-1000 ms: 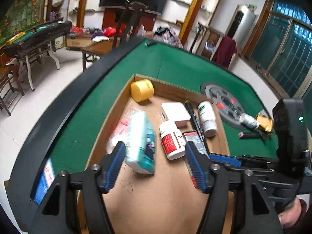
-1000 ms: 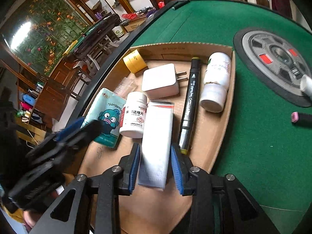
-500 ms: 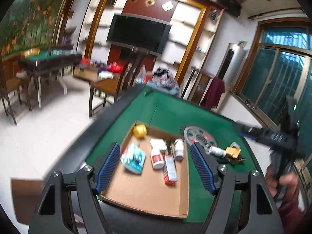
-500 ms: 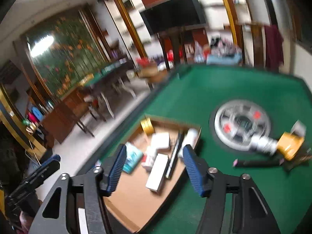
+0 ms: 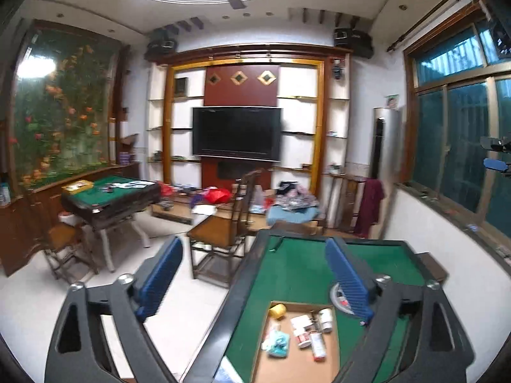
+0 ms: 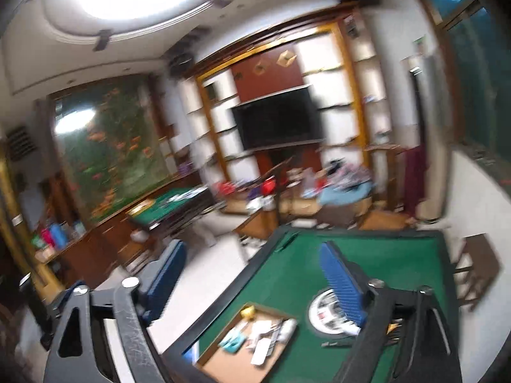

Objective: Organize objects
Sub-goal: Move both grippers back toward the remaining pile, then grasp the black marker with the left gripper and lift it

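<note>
The left tongs (image 5: 252, 276) are spread wide apart with nothing between the blue ribbed pads (image 5: 161, 276), held high above the green tabletop (image 5: 300, 265). The right tongs (image 6: 255, 276) are likewise wide open and hold nothing, also raised well above the tabletop; that view is blurred.

Below the left tongs, a shallow cardboard tray (image 5: 297, 364) lies on the tabletop, close to its near edge. Its long axis runs away from the camera, toward the far side of the tabletop. Inside the tray, at its far left corner, sits a yellow roll (image 5: 277, 311). Along the far end, right of the roll, are a white flat block (image 5: 300, 320) and a white bottle (image 5: 325, 316) lying with its length pointing away from the camera. Nearer, in the tray's middle, a white bottle with a red label (image 5: 303, 338) lies beside a narrow white and red box (image 5: 317, 346), whose length also runs away from the camera. Left of these lies a teal packet (image 5: 278, 344). All writing on them is too small to read.

Just right of the tray's far end, a round grey disc (image 6: 329, 314) with red marks is set in the tabletop, partly hidden behind the pads.

Beyond the tabletop stand a wooden chair (image 5: 223, 233), a second green-topped table (image 5: 111, 191) and a large dark television (image 5: 236, 134) on the far wall.
</note>
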Demonstrator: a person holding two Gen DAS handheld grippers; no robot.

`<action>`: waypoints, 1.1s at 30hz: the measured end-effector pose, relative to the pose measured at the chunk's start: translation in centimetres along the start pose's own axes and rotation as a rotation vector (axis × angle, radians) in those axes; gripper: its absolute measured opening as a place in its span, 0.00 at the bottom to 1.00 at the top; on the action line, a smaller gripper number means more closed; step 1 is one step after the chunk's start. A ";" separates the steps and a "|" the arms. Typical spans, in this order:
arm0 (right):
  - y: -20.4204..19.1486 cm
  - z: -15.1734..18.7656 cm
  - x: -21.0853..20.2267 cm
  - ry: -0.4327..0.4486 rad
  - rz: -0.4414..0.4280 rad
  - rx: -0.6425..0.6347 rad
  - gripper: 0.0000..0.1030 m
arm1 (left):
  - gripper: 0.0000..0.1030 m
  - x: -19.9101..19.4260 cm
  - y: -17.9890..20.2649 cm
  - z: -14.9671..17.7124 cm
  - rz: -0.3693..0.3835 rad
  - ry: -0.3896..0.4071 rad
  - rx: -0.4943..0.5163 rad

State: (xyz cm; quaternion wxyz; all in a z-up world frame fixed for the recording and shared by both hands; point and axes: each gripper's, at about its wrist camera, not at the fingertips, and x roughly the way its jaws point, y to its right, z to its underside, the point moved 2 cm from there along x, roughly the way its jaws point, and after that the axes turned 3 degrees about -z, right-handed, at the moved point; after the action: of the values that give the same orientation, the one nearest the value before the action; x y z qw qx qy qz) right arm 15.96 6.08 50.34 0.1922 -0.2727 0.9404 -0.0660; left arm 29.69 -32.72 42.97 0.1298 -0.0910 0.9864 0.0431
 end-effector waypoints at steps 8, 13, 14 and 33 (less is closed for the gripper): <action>3.6 6.0 -0.3 -0.003 0.217 -0.133 1.00 | 0.92 9.4 6.1 7.3 0.312 -0.156 -0.105; 8.5 13.2 5.7 -0.122 0.267 -0.119 1.00 | 0.92 15.3 14.1 14.9 0.446 -0.319 -0.065; 10.2 15.3 7.7 -0.159 0.262 -0.089 1.00 | 0.92 16.4 15.8 16.4 0.455 -0.348 -0.050; 38.5 31.4 18.6 -0.135 0.400 0.468 1.00 | 0.92 30.9 37.0 32.0 0.444 -0.512 0.415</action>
State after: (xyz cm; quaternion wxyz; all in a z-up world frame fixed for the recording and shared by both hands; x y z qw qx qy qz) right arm -4.78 27.90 6.68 0.3207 -0.0343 0.9198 -0.2235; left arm 1.21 1.85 6.30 0.3745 0.1663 0.9056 -0.1090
